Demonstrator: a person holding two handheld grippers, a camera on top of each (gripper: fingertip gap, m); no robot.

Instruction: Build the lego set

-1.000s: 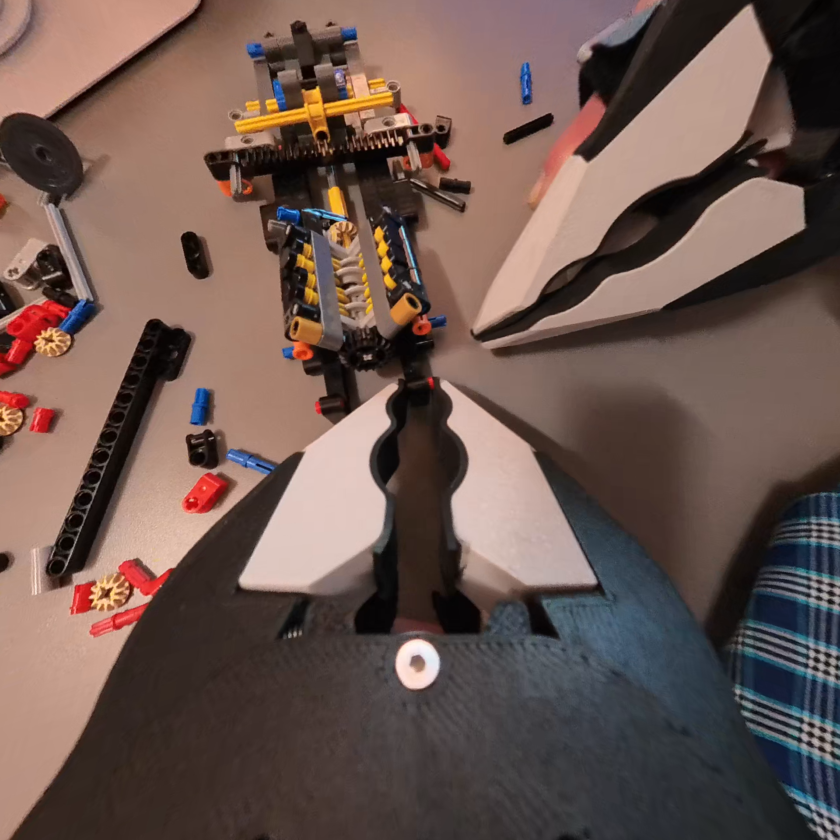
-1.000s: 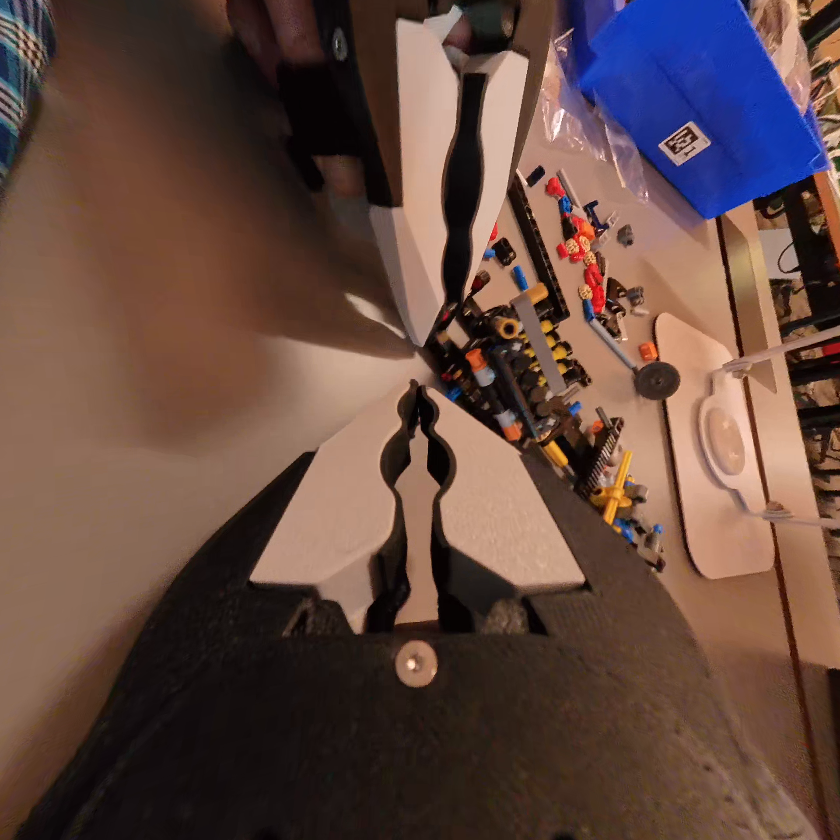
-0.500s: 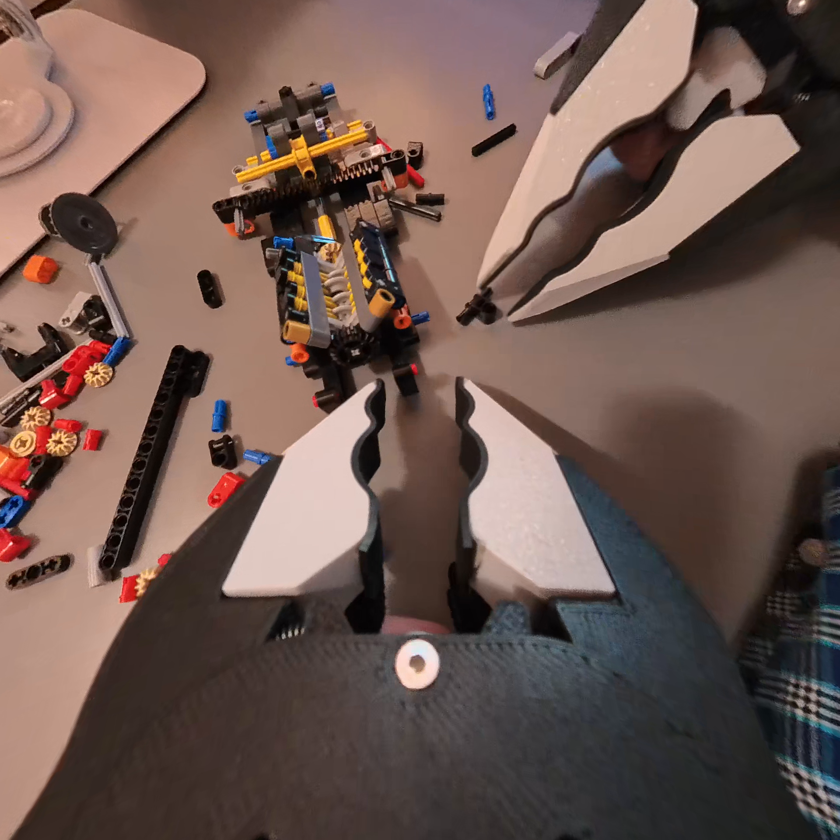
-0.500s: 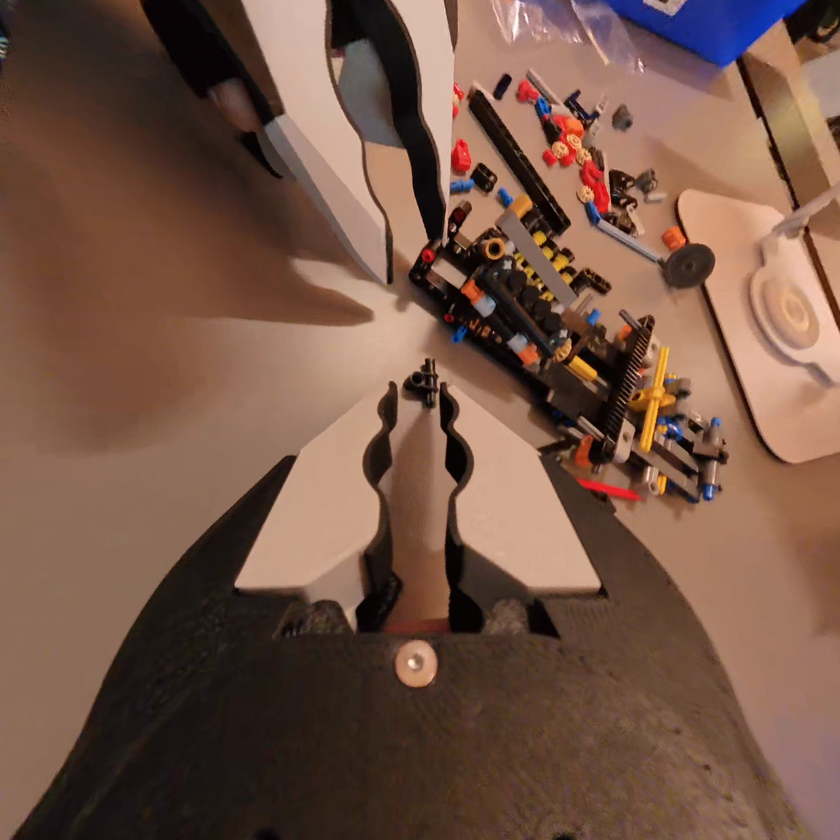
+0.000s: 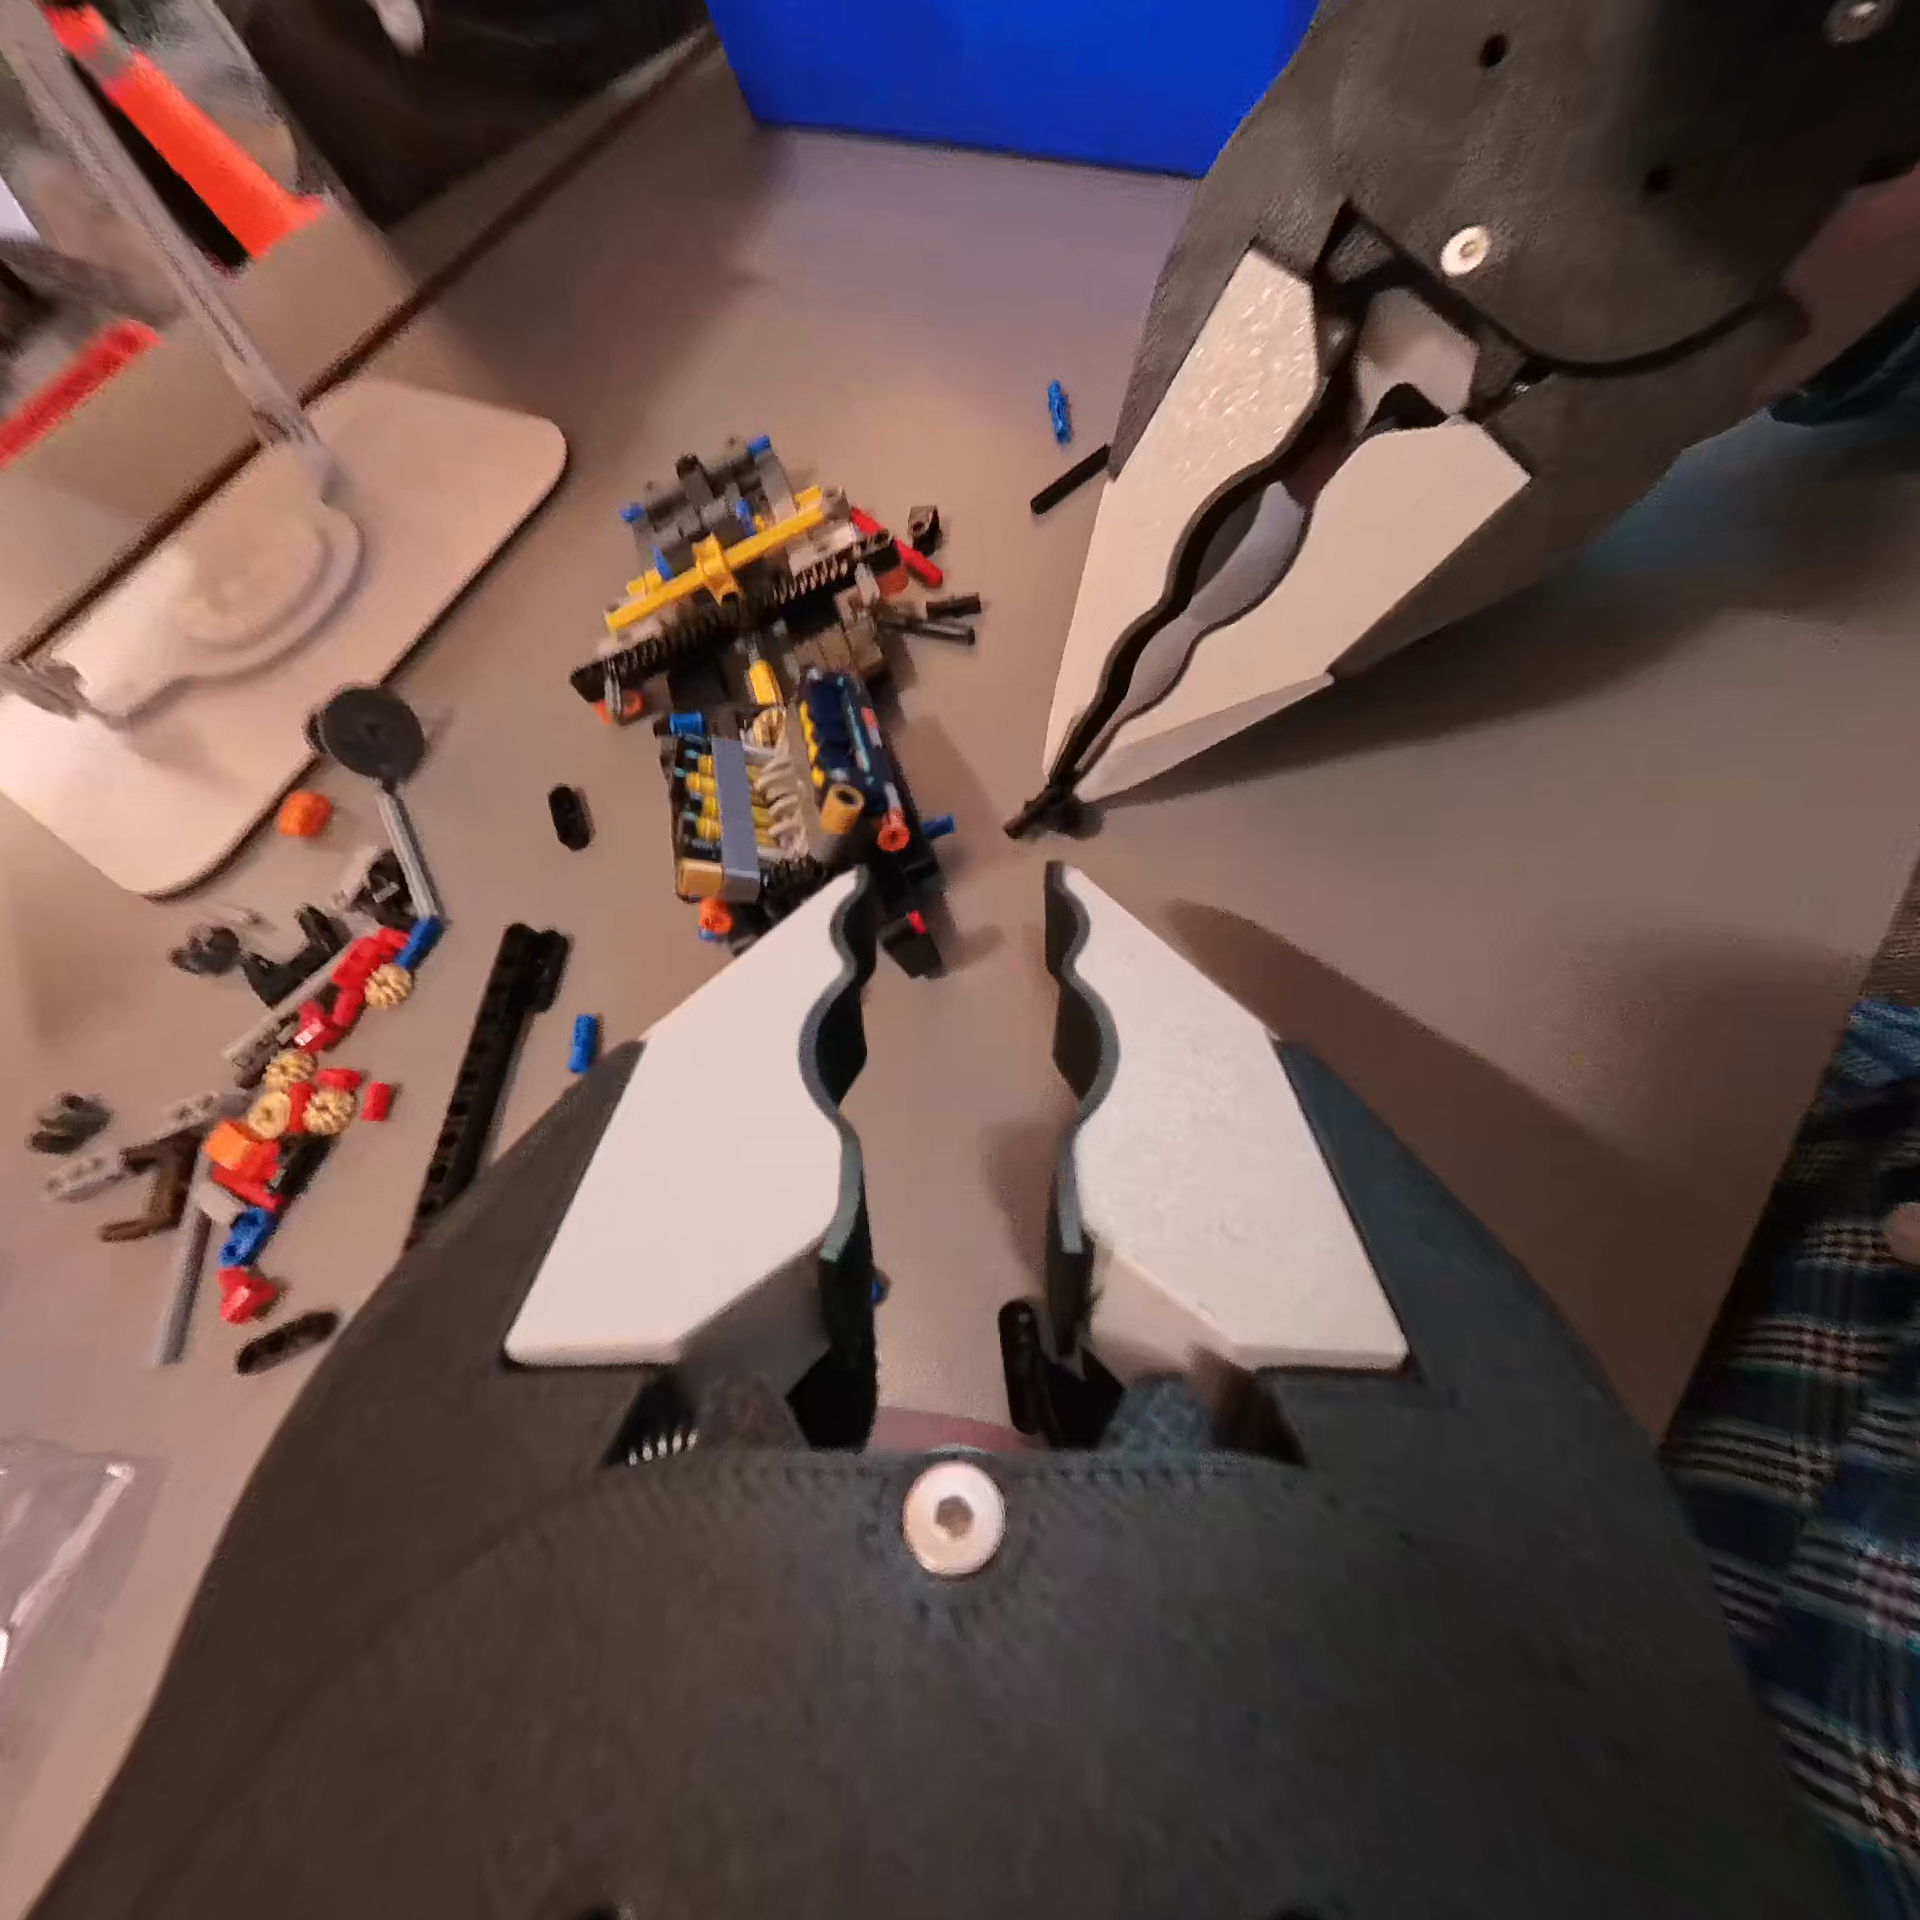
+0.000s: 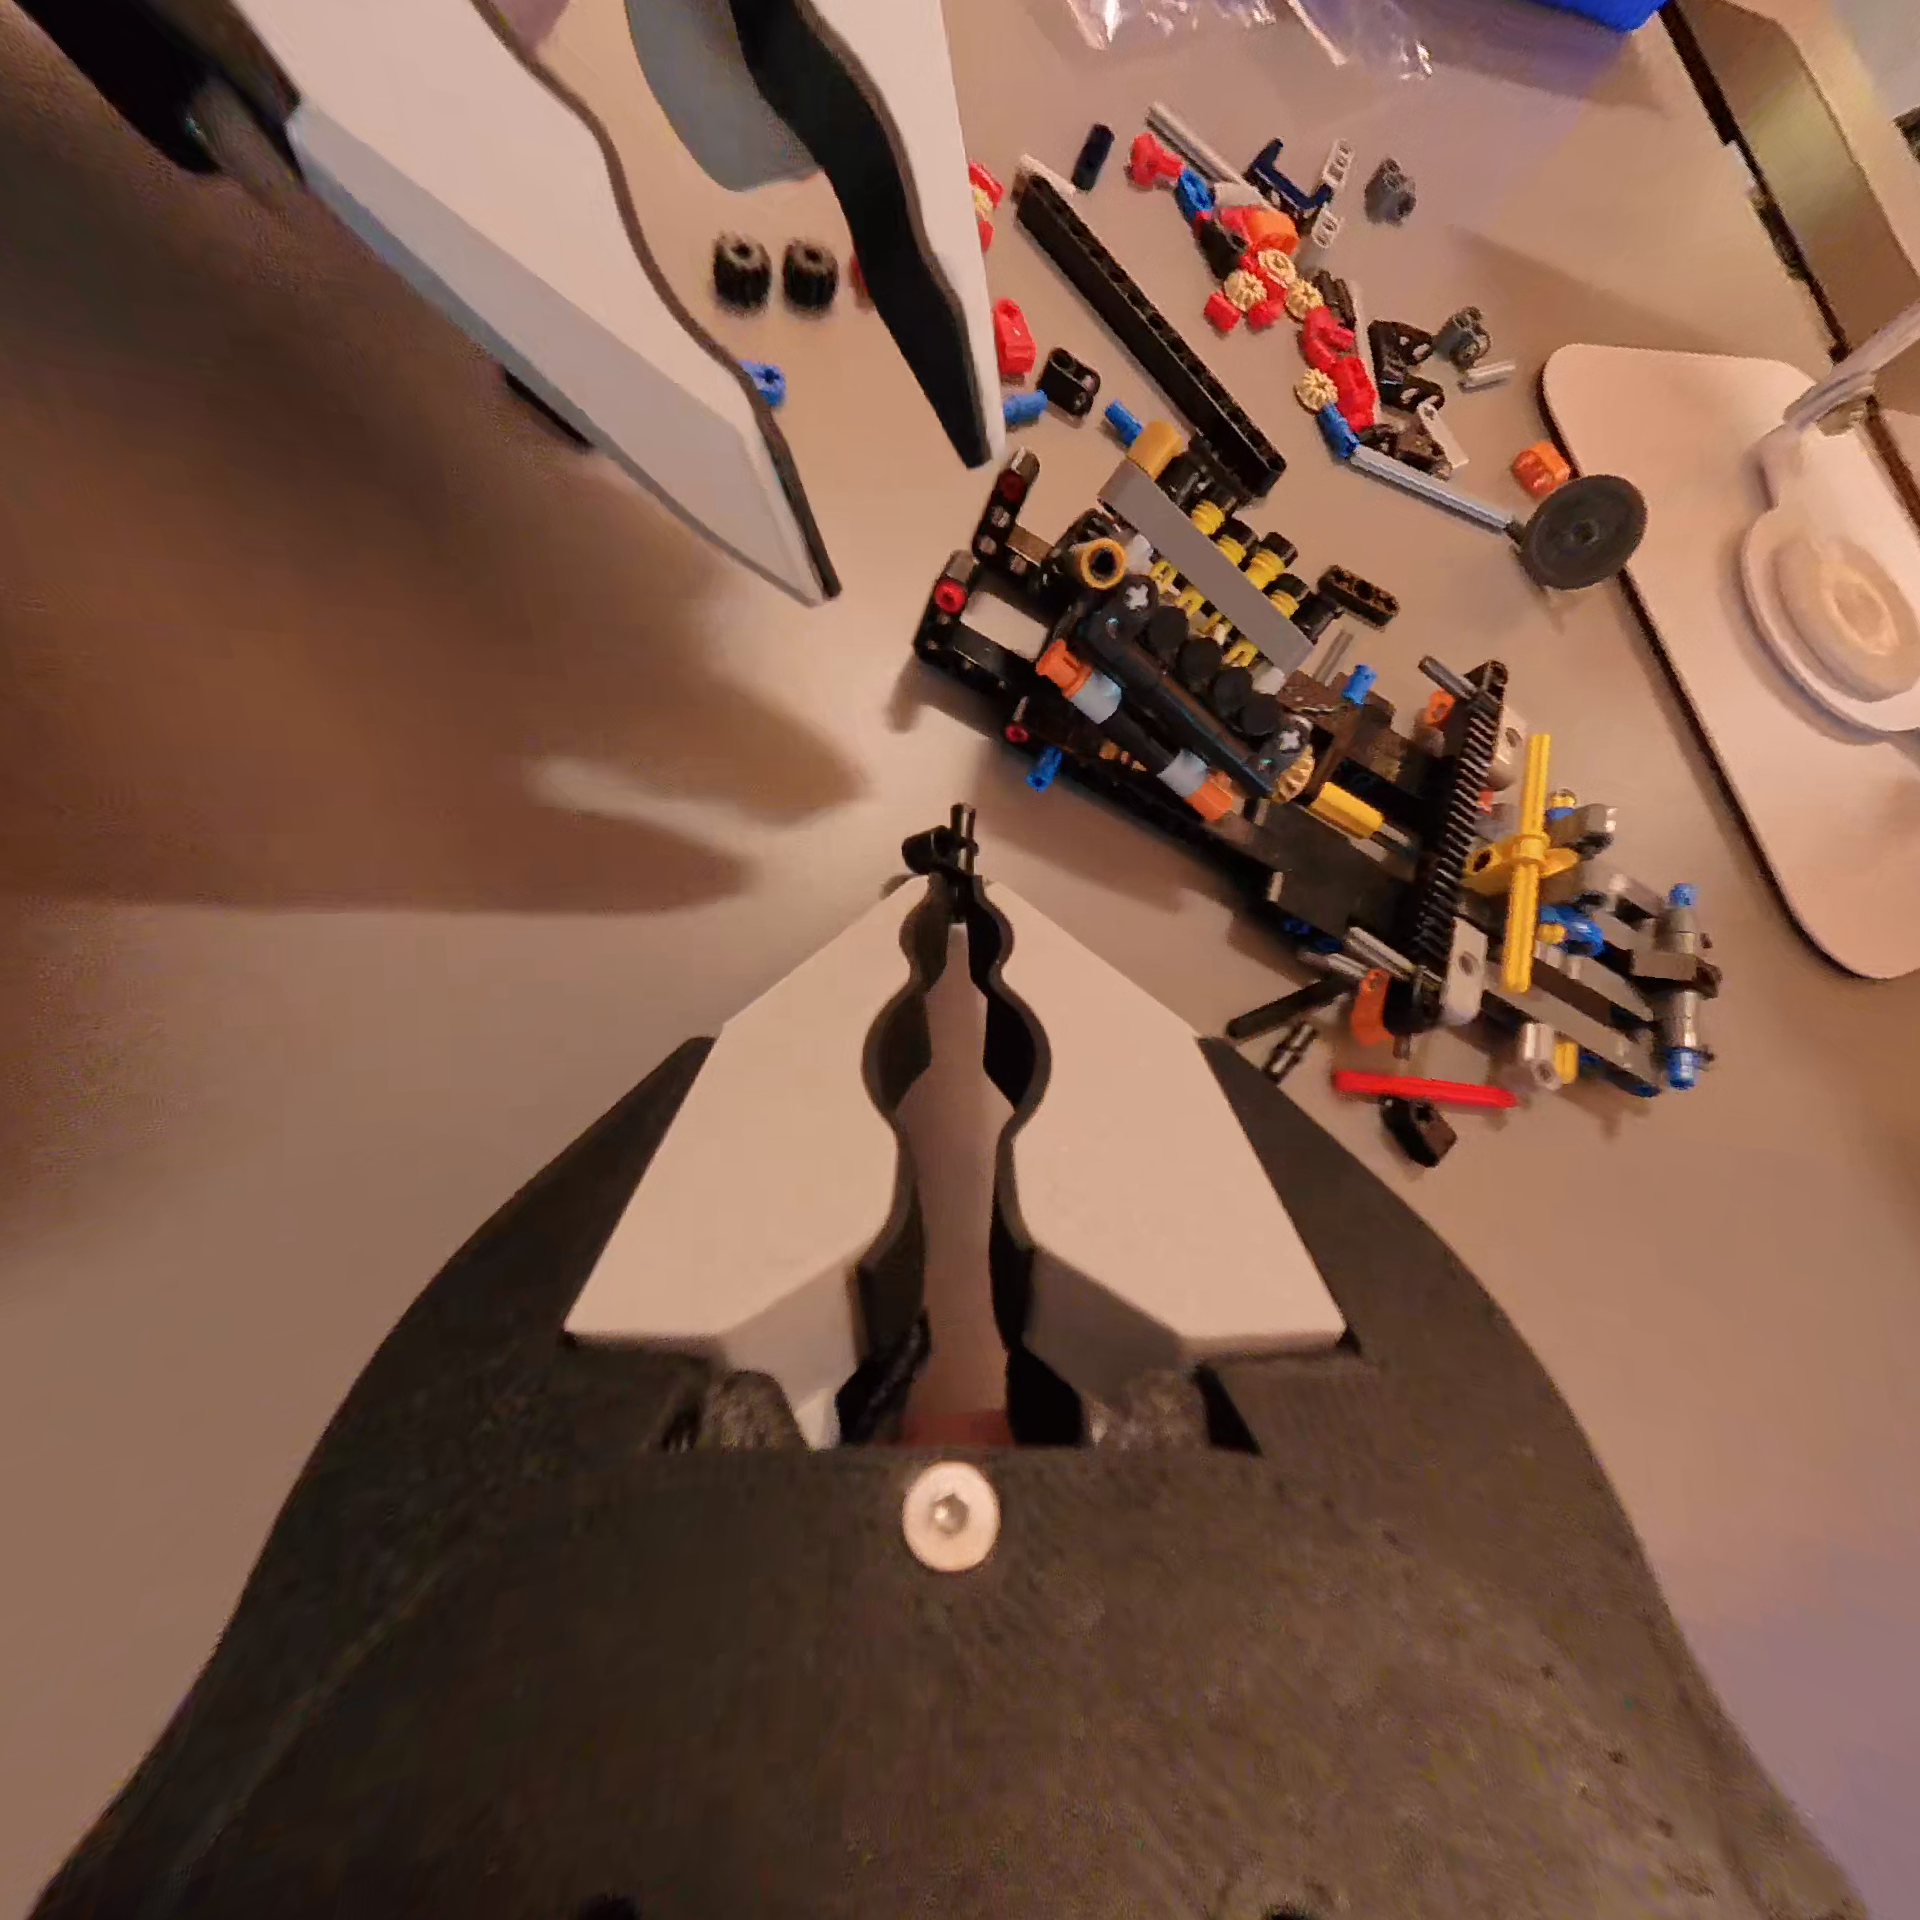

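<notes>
The partly built lego model (image 5: pixel 769 707), black with yellow, grey and blue parts, lies on the grey table; it also shows in the right wrist view (image 6: pixel 1247 727). My left gripper (image 5: pixel 954 883) is open and empty, held just behind the model's near end. It shows in the right wrist view (image 6: pixel 899 514) at top left, jaws apart. My right gripper (image 6: pixel 951 894) is shut on a small black connector piece (image 6: pixel 945 847) above the table beside the model. In the left wrist view the right gripper (image 5: pixel 1060 800) comes in from the upper right with the black piece (image 5: pixel 1039 812) at its tips.
Loose red, tan and black parts (image 5: pixel 301 1039) and a long black beam (image 5: pixel 488 1070) lie left of the model. A black wheel on a grey axle (image 5: pixel 366 732), a white stand base (image 5: pixel 260 623), a blue bin (image 5: pixel 987 73) and two black gears (image 6: pixel 774 272) are around. A plaid sleeve (image 5: pixel 1818 1351) is at right. The gap from one gripper's tips to the other's is roughly 6 cm.
My left gripper let go of the model's near end, opened and drew back and up. My right gripper has closed on the small black piece and holds it at its tips.
</notes>
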